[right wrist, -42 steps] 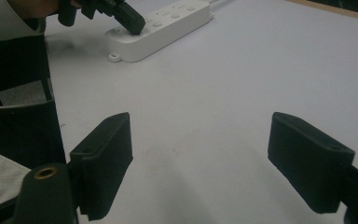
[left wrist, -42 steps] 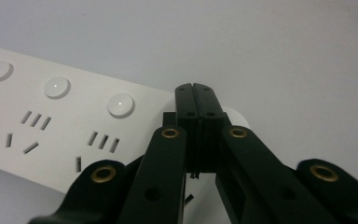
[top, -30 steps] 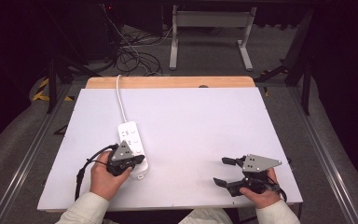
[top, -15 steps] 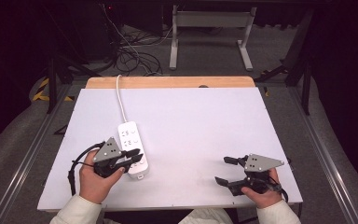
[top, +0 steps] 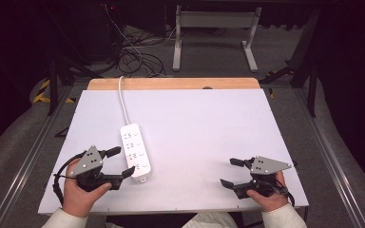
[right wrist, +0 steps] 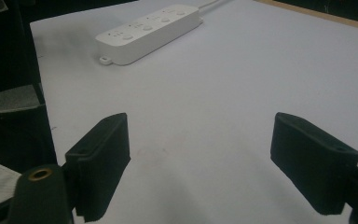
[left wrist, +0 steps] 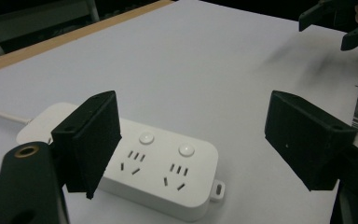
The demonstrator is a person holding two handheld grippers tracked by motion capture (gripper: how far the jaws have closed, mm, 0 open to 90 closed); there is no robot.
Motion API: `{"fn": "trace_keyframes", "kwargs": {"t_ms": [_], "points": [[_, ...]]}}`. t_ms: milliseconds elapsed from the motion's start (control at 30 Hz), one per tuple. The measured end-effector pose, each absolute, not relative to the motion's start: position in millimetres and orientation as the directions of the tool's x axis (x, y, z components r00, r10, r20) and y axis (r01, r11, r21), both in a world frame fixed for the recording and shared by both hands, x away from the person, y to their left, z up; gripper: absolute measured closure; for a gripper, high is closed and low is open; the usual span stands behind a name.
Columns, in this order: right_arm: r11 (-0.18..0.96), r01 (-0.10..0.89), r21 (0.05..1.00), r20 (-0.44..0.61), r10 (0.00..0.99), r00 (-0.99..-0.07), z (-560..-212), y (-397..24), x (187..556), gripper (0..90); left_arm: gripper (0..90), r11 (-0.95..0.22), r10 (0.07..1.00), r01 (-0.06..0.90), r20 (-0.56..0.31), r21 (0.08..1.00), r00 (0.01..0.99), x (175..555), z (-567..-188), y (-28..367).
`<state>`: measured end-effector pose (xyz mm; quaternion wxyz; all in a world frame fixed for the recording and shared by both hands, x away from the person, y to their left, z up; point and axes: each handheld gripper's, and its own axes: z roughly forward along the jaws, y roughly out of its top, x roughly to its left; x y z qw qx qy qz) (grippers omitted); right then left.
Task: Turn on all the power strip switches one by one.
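Now the left tool point(top: 121, 162) sits just left of the white power strip point(top: 135, 152) on the bench point(top: 209, 123), jaws just opened wide, nothing between them. Well apart, the right tool point(top: 229, 172) hangs open, empty.

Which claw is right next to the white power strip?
The left claw, by the power strip near its end; the right claw sits far off across the table. Both are open.
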<state>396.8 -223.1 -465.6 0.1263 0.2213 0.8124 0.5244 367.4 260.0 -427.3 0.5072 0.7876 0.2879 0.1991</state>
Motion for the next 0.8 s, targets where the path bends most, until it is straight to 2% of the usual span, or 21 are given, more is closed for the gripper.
{"fn": "trace_keyframes", "kwargs": {"t_ms": [200,367,467,667,800], "points": [[0.353,0.231,0.907,0.029,0.496,-0.868,-466,-223,397,19.1,16.8,-0.315,0.652,0.232,0.033,0.920,0.758,361,-446,283],[0.352,0.233,0.906,0.029,0.499,-0.866,-467,-223,398,18.9,17.7,-0.315,0.676,0.260,0.023,0.913,0.737,358,-458,299],[0.356,0.233,0.905,0.027,0.499,-0.866,-467,-224,398,18.8,17.5,-0.284,0.681,0.301,-0.029,0.910,0.732,357,-466,307],[0.357,0.240,0.903,0.029,0.506,-0.862,-468,-224,398,17.9,17.3,-0.270,0.692,0.358,-0.078,0.894,0.717,358,-477,316],[0.360,0.242,0.901,0.028,0.510,-0.860,-468,-224,399,17.7,17.3,-0.328,0.701,0.345,-0.018,0.880,0.713,360,-479,318]]}}
